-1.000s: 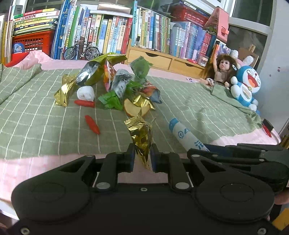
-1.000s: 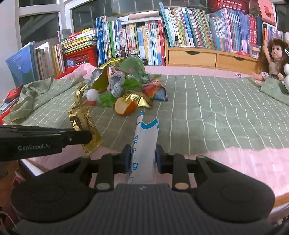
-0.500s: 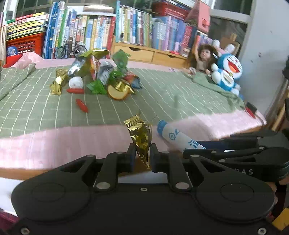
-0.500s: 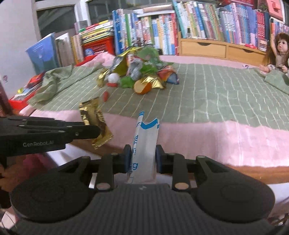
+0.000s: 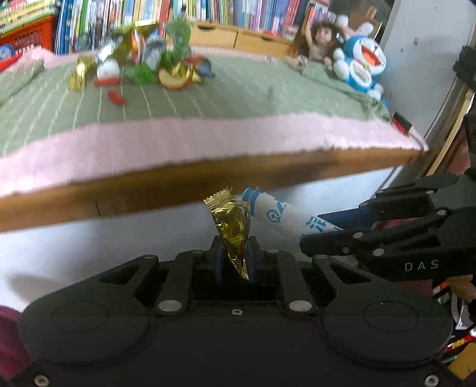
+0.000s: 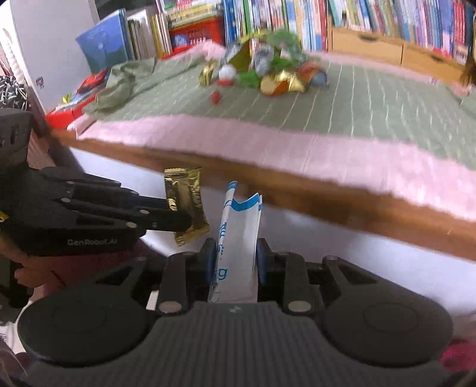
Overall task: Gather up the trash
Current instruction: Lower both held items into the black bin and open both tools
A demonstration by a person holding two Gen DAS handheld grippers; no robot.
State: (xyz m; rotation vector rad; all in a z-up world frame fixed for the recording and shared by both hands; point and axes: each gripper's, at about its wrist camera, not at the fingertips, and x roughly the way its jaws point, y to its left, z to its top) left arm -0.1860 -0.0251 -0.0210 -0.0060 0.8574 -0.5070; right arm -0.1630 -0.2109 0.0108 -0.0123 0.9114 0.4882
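Observation:
My left gripper is shut on a crumpled gold foil wrapper, held in the air below the bed's wooden edge. The same gold wrapper shows in the right wrist view at the tips of the left gripper. My right gripper is shut on a white and blue wrapper, which also shows as a white and blue wrapper in the left wrist view, beside the gold one. A heap of wrappers lies far back on the green blanket; the same heap appears in the right wrist view.
The bed has a green checked blanket, a pink sheet edge and a wooden rail. Books line the back. A doll and a blue plush toy sit at the bed's right. Two red bits lie loose.
Both grippers have pulled back off the bed and sunk below its wooden edge, still holding their wrappers. The trash heap now looks farther away and higher.

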